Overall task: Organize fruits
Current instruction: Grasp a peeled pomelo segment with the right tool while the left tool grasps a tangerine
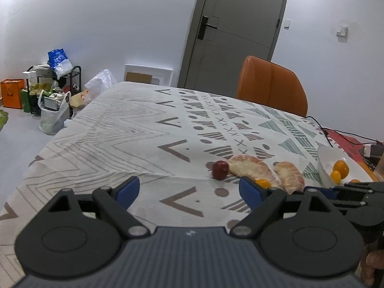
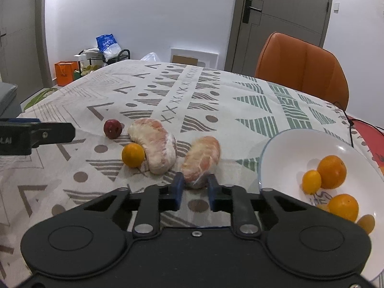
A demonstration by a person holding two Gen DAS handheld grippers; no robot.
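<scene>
The right gripper (image 2: 195,188) has its blue pads pressed on the near end of a peeled pomelo piece (image 2: 201,162), which lies on the table (image 2: 240,110) near its front edge, just left of the white bowl (image 2: 271,151). The jaws are narrow and the fruit sits between them, so the piece seems to be gripped, but it rests on the cloth and is not lifted. The left gripper (image 1: 189,189) hangs over the table with its jaws wide apart and holds nothing; its finger shows in the right wrist view at the left side, near the red fruit (image 2: 112,128).

The bowl stands at the right edge of the table and already holds several oranges (image 2: 332,171). On the cloth there remain a second, bigger pomelo piece (image 2: 156,148), a small orange (image 2: 133,154) touching its left side, and the red fruit just behind them.

The step in hand looks like the pick of the right pomelo piece, to put it into the bowl with the other fruits. The next move would call for a lift straight up, then a short carry to the right over the bowl rim, and a gentle release inside. The piece is soft and is held only by one end, so it may sag or slip; a slow lift is safer. The bowl is tilted toward the camera or is only distorted by the lens; this cannot be told.
</scene>
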